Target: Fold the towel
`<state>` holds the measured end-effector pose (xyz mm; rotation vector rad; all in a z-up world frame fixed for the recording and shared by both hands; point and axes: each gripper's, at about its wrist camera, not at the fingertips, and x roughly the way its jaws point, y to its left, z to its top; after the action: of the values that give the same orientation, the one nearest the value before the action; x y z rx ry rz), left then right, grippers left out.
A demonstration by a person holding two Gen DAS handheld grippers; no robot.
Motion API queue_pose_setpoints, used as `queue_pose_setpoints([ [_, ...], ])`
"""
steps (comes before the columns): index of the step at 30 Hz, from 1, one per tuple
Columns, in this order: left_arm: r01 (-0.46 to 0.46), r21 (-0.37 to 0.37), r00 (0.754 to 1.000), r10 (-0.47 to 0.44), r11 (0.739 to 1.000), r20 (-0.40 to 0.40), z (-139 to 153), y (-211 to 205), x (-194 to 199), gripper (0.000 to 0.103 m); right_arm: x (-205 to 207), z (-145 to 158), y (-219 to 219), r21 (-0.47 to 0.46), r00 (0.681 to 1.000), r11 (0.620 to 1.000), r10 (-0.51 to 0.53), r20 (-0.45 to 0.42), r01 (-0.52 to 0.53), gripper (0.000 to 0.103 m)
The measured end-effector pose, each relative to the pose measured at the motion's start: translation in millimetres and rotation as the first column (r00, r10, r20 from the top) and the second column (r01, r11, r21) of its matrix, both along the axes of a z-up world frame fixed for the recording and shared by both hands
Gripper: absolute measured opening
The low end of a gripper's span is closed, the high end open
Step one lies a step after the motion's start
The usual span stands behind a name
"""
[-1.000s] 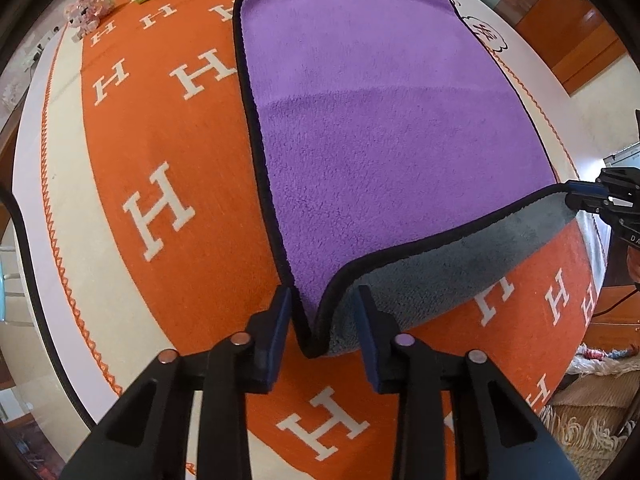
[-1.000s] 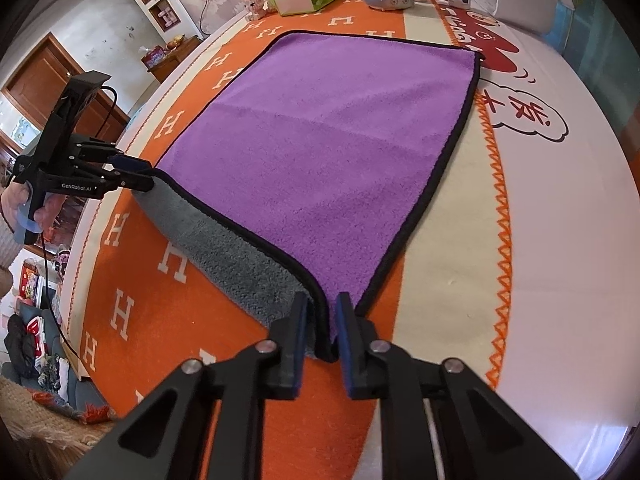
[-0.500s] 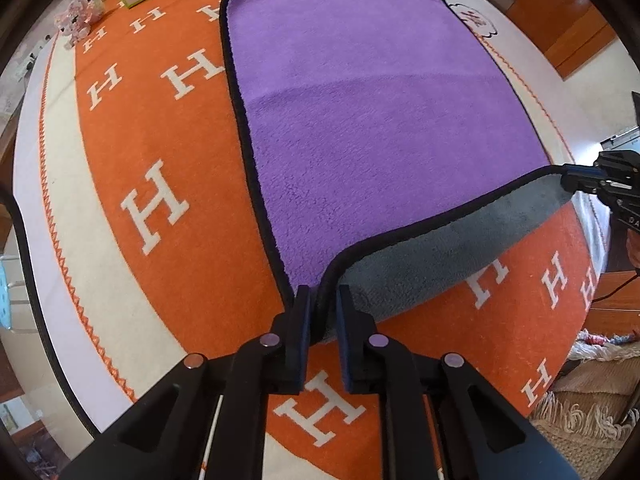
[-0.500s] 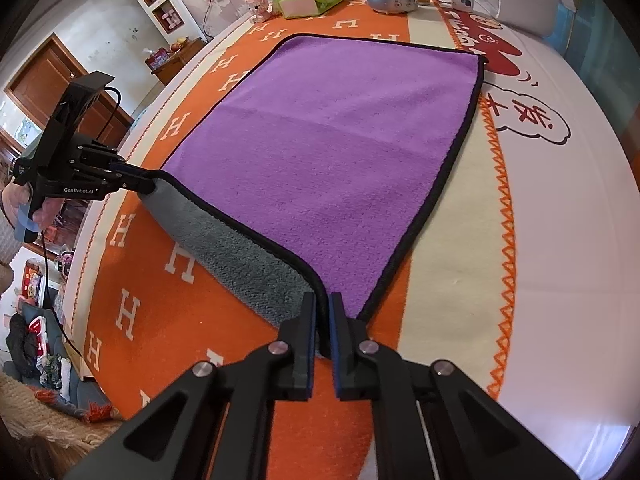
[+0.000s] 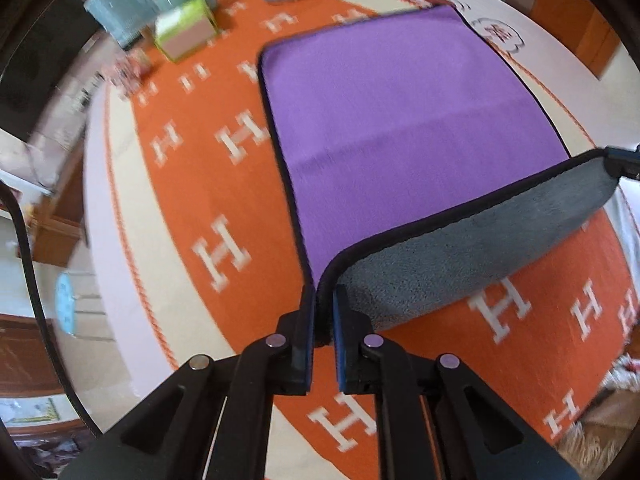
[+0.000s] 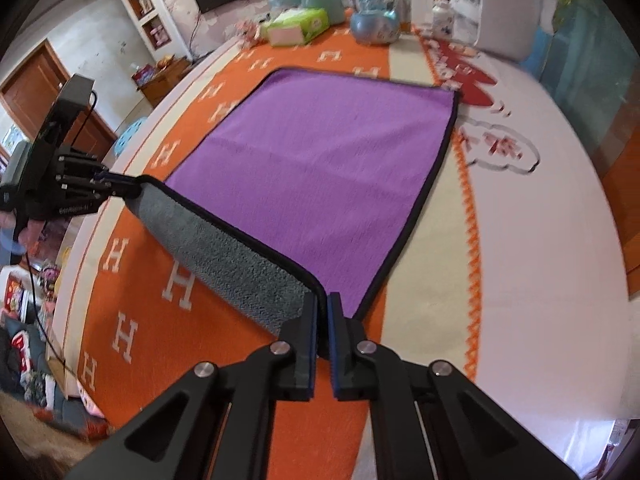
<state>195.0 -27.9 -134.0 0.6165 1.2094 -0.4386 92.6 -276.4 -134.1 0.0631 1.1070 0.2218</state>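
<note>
A purple towel [image 5: 400, 128] with a black hem and grey underside [image 5: 472, 256] lies on an orange patterned tablecloth [image 5: 200, 184]. My left gripper [image 5: 323, 300] is shut on its near left corner. My right gripper [image 6: 322, 308] is shut on its near right corner. The near edge hangs lifted between them, grey side [image 6: 224, 248] showing. The far half of the towel [image 6: 320, 152] lies flat. The left gripper also shows in the right wrist view [image 6: 116, 188], and the right gripper's tip at the left wrist view's right edge [image 5: 620, 164].
A green tissue box [image 6: 298, 26], a teal container [image 6: 322, 2] and a blue round jar [image 6: 376, 24] stand at the table's far end. A white appliance [image 6: 508, 20] stands at the far right. The table edge [image 5: 96, 208] runs along the left.
Both grippers closed on the near corners, then lifted the near edge and carried it forward toward the far end. More of the grey underside shows.
</note>
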Motion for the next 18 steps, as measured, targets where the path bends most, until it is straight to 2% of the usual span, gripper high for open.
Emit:
queue_pose_setpoints([
  [9, -0.090, -0.006, 0.980, 0.090, 0.996, 0.175, 32.5, -30.1, 71.5, 0.006, 69.7, 32.9, -22.8, -0.038, 0.989, 0.994, -0.099, 0.108, 0.104, 0.004],
  [13, -0.114, 0.001, 0.972, 0.112, 0.993, 0.208, 31.7, -43.3, 111.6, 0.006, 108.9, 40.7, -34.2, -0.035, 0.981, 0.989, -0.140, 0.136, 0.146, 0.004],
  [18, -0.157, -0.011, 0.961, 0.156, 0.987, 0.227, 28.1, -61.2, 146.9, 0.006, 153.3, 35.4, -47.3, -0.046, 0.974, 0.981, -0.180, 0.135, 0.187, 0.004],
])
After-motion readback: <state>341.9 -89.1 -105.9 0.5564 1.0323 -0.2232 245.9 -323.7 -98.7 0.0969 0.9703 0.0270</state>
